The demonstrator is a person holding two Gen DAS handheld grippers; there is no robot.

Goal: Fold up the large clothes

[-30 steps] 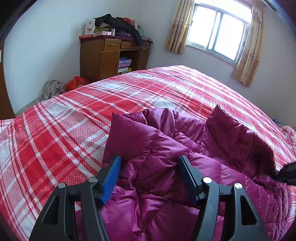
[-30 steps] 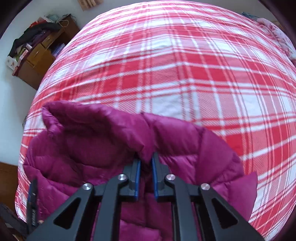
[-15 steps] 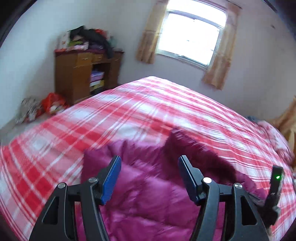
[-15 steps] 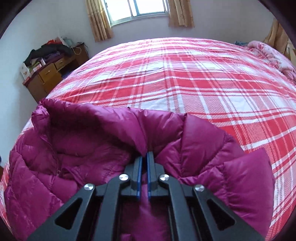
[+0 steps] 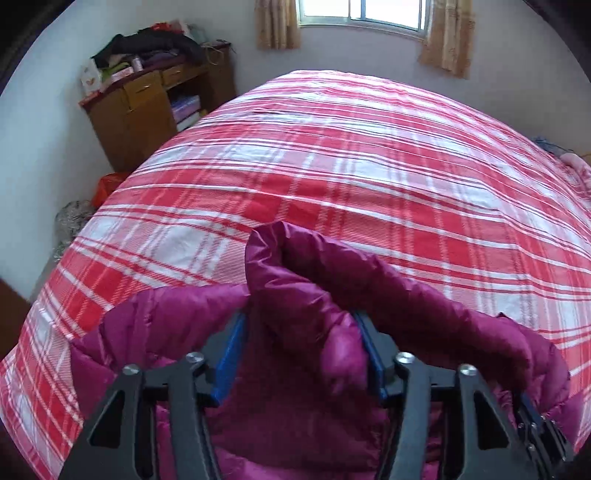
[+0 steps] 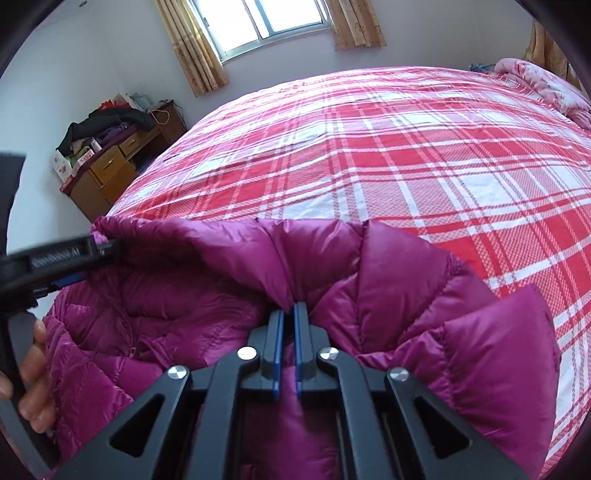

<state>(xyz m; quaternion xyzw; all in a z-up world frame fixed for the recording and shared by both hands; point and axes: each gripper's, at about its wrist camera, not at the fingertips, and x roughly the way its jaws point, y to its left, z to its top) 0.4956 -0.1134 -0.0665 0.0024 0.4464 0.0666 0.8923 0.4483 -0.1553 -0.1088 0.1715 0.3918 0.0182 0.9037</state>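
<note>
A puffy magenta down jacket (image 5: 424, 306) lies at the near edge of a red and white plaid bed (image 5: 369, 166). My left gripper (image 5: 299, 317) has a raised fold of the jacket's edge filling the gap between its blue pads, and its jaws are closing on it. From the right wrist view, the left gripper (image 6: 107, 245) sits at the jacket's (image 6: 184, 306) left corner, held by a hand (image 6: 33, 369). My right gripper (image 6: 290, 308) is shut, pinching a gathered fold of the jacket's upper edge. Its body shows at the lower right (image 5: 532, 413).
A wooden desk (image 5: 136, 110) piled with clothes and boxes stands against the wall left of the bed. Bags (image 5: 107, 184) lie on the floor beside it. A curtained window (image 6: 273, 18) is behind the bed, and a pink blanket (image 6: 546, 85) lies at the far right.
My left gripper swung across the jacket to its far edge and narrowed around a fold there. The right gripper pinched fully shut on the jacket and tilted up, so the window came into view.
</note>
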